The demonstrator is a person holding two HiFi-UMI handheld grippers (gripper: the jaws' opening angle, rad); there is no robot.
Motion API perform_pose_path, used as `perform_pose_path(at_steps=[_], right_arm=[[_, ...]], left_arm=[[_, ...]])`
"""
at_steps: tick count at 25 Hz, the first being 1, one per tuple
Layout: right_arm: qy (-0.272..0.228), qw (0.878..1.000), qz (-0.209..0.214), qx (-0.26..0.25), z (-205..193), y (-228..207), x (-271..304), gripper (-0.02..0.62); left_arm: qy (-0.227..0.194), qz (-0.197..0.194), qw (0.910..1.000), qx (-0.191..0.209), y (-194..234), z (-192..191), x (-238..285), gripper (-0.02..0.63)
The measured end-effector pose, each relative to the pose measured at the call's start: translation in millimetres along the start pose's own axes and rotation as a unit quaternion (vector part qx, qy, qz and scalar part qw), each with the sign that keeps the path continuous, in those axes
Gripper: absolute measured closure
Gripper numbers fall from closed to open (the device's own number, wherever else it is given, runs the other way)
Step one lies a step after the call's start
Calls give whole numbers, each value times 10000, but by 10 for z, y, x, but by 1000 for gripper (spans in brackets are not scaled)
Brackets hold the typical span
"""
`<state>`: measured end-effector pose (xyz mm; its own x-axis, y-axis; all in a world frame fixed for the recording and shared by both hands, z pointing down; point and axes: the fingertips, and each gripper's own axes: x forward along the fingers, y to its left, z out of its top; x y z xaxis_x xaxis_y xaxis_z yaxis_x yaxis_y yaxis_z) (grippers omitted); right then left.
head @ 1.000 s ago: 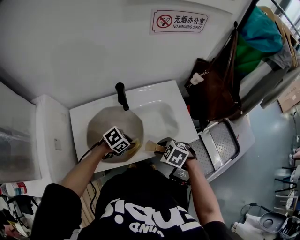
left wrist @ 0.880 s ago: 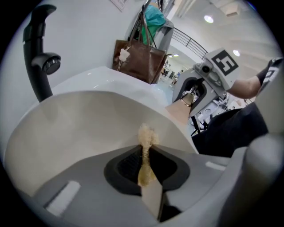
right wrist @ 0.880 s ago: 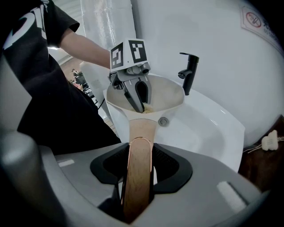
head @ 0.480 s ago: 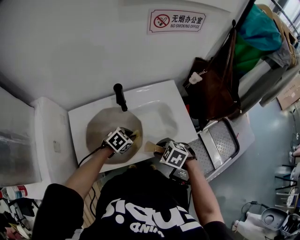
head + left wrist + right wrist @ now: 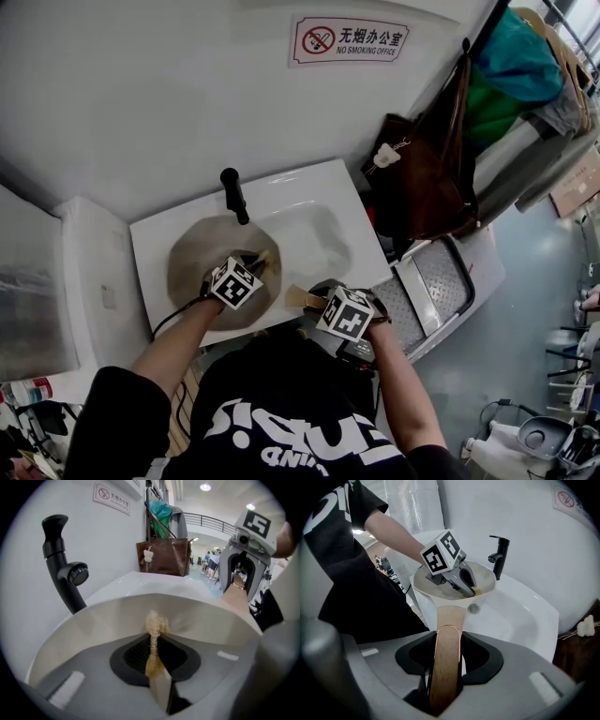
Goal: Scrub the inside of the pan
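Wooden handle (image 5: pixel 446 667) sits clamped between the jaws of your right gripper (image 5: pixel 309 298) to steady the pan (image 5: pixel 192 258) ahead. Your left gripper (image 5: pixel 261 265) pinches a scrubber (image 5: pixel 152 641) tight between its jaws, tip against the pan's inner wall.

Claw (image 5: pixel 158 682) pinches seemingly fibrous scrubber (image 5: pixel 153 639) inside pan (image 5: pixel 93 625)

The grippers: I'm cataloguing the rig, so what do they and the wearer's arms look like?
Both the left gripper and right gripper are grey, each topped by a white cube with black square markers. A black cable runs from the left one. The person wears a black short-sleeved T-shirt with white print.
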<state>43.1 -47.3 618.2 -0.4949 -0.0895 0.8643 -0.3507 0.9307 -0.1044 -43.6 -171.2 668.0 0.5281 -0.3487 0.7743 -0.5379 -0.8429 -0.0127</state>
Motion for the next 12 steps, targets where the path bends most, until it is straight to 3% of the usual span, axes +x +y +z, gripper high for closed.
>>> perform_pose_path(at_steps=[6, 12], right_arm=[[4, 10000, -5, 21, -8, 4, -10, 431], [-27, 10000, 18, 46, -7, 11, -16, 431]], left_arm=[[41, 468, 9989, 54, 211, -6, 40, 571], [489, 940, 9924, 625, 501, -108, 73, 571]])
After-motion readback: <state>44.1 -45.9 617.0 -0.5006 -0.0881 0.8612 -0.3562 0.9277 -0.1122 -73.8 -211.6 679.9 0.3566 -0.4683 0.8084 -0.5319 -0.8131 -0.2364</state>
